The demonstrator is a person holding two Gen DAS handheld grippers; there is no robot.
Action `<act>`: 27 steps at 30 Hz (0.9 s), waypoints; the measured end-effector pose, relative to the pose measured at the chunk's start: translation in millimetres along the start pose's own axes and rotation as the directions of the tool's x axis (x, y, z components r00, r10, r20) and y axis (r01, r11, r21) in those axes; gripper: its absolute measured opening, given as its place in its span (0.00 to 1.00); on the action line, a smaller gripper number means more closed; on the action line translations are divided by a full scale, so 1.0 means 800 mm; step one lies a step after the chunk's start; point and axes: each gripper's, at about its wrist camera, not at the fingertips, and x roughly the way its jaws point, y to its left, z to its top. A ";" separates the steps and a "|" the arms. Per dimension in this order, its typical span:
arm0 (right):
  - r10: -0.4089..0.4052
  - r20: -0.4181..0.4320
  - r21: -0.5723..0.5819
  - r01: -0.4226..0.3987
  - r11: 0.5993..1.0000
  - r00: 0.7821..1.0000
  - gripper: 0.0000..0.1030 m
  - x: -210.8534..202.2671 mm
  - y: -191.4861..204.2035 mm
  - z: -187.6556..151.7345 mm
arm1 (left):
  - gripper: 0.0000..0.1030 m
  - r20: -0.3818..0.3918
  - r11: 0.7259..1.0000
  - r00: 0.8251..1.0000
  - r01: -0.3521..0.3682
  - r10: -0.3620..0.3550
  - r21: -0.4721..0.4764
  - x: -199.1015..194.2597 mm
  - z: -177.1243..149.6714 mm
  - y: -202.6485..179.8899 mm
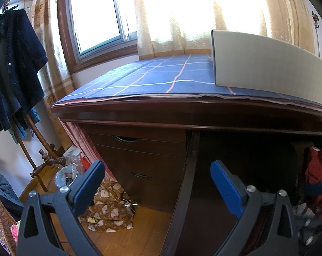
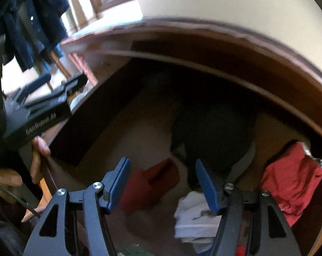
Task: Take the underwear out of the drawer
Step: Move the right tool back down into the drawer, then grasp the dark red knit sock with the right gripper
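A dark wooden drawer (image 2: 90, 115) stands pulled out under a desk, with loose clothes inside. My right gripper (image 2: 162, 183) hangs open over it, pointing down, with nothing between its blue pads. Below it lie a small red garment (image 2: 152, 183), a white garment (image 2: 193, 219), a large black garment (image 2: 214, 132) and a bigger red garment (image 2: 289, 181) at the right. My left gripper (image 1: 157, 183) is open and empty beside the drawer's left wall (image 1: 188, 170); it also shows in the right wrist view (image 2: 39, 98), held in a hand (image 2: 38, 155). The left wrist view catches red clothing (image 1: 319, 166) at its right edge.
The desk top carries a blue checked cloth (image 1: 156, 79) and a white board (image 1: 265, 66). A closed drawer stack (image 1: 139, 153) stands left of the open drawer. A brown patterned cloth (image 1: 109, 209) lies on the wooden floor. Dark clothes (image 1: 13, 64) hang on a rack at left.
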 end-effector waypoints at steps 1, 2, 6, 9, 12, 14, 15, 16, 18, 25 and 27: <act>0.015 -0.018 0.001 -0.015 1.000 1.000 0.64 0.004 0.003 -0.001 | 0.98 0.000 1.000 1.000 0.000 0.000 0.000 -0.001 0.000 0.000; 0.027 -0.035 0.008 -0.026 1.000 0.999 0.64 0.009 0.005 -0.002 | 0.98 -0.001 1.000 1.000 0.000 0.000 0.000 0.001 -0.001 0.000; 0.061 -0.114 0.037 -0.057 0.998 0.992 0.64 0.020 0.013 -0.006 | 0.98 0.002 1.000 1.000 0.001 -0.001 -0.002 0.000 -0.002 0.001; 0.070 -0.194 0.067 -0.058 0.996 0.978 0.64 0.038 0.018 -0.010 | 0.98 0.002 1.000 1.000 0.001 -0.001 -0.003 0.000 -0.002 0.001; 0.103 -0.257 0.135 -0.069 0.988 0.961 0.64 0.051 0.019 -0.012 | 0.98 0.000 1.000 1.000 0.003 -0.003 -0.006 0.002 -0.003 0.002; 0.098 -0.282 0.156 -0.055 0.986 0.954 0.64 0.057 0.019 -0.010 | 0.98 0.000 1.000 1.000 0.004 -0.004 -0.007 0.002 -0.003 0.002; 0.075 -0.314 0.153 -0.028 0.988 0.947 0.64 0.063 0.021 -0.009 | 0.98 0.000 1.000 1.000 0.003 -0.003 -0.007 0.002 -0.003 0.002; 0.076 -0.333 0.157 -0.024 0.987 0.940 0.64 0.066 0.022 -0.009 | 0.98 0.000 1.000 1.000 0.004 -0.004 -0.007 0.001 -0.002 0.002; 0.093 -0.366 0.185 -0.026 0.982 0.926 0.64 0.074 0.021 -0.008 | 0.98 0.000 1.000 1.000 0.004 -0.004 -0.007 0.002 -0.003 0.002; 0.070 -0.390 0.183 0.002 0.983 0.918 0.53 0.083 0.029 -0.006 | 0.98 -0.001 1.000 1.000 0.004 -0.004 -0.007 0.002 -0.003 0.002; 0.064 -0.374 0.166 -0.002 0.986 0.925 0.42 0.083 0.034 -0.005 | 0.98 0.002 1.000 1.000 0.005 -0.005 -0.008 0.001 -0.003 0.002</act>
